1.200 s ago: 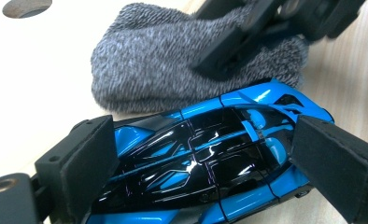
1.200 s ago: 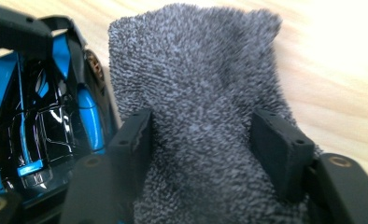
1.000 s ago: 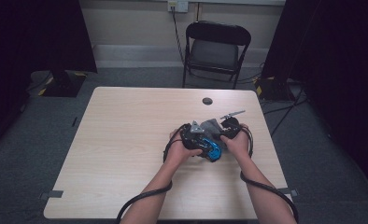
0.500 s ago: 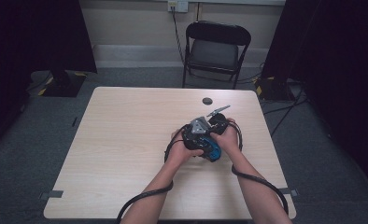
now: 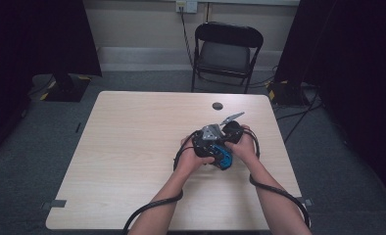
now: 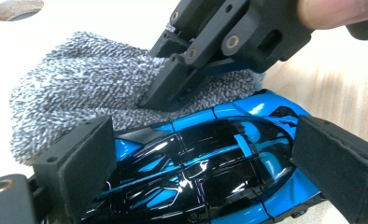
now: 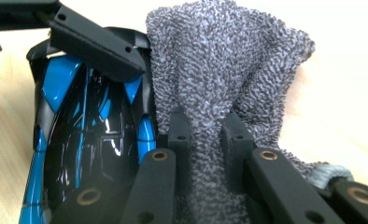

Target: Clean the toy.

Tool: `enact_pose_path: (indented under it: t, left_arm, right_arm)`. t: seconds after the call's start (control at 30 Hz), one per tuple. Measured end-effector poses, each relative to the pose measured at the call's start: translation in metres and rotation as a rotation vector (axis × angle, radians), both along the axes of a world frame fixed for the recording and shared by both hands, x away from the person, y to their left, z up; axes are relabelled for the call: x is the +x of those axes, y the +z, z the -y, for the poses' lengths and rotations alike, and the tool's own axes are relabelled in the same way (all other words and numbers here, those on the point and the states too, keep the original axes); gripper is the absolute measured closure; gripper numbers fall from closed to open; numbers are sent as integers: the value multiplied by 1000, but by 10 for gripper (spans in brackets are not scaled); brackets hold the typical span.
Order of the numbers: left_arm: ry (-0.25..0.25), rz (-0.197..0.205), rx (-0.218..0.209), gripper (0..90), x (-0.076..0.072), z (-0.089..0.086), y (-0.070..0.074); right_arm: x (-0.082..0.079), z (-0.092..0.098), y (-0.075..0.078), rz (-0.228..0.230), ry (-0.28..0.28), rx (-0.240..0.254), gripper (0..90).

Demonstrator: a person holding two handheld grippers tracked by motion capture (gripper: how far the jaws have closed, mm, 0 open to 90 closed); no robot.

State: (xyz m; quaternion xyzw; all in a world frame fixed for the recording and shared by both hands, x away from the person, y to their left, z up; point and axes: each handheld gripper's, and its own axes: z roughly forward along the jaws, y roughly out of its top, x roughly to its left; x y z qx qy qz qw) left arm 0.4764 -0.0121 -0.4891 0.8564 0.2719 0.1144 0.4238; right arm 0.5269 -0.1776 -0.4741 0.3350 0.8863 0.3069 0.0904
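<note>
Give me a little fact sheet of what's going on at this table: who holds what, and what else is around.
Left gripper: jaws either side of a blue and black toy car, holding it
Right gripper: shut on a grey cloth, bunched between its pads
Cloth and car: touching, cloth against the car's side
Table: light wood
Also on table: small dark round disc near the far edge
Behind table: black folding chair
</note>
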Motion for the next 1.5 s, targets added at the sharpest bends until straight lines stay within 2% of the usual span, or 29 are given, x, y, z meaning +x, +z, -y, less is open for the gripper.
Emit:
enact_pose_path:
  t: [0.07,0.17,0.3,0.6,0.83,0.9,1.17,1.37,1.5]
  left_arm:
    - [0,-2,-4,75,0,-1,0]
    - [15,-16,-37,122,0,-3,1]
    - [13,-14,-42,138,0,-3,1]
    - [4,-14,-29,138,0,-3,2]
    - [-82,6,42,92,0,1,3]
    - [-93,13,53,76,0,2,3]
    - [-102,19,36,75,1,1,1]
    - [-103,18,37,75,1,0,1]
    - [-100,24,20,75,0,-1,0]
  right_arm:
    - [-1,3,1,-3,13,-3,777]
    - [-2,11,1,-14,29,12,777]
    - [-5,20,1,-23,31,21,774]
    - [-8,22,0,-16,13,6,770]
    - [-8,23,-2,-19,-3,17,769]
    - [-7,23,-1,-21,-2,13,769]
    - [-7,23,-1,-27,4,5,772]
    - [-9,28,0,-39,13,1,773]
    - [-12,35,1,-45,15,-2,773]
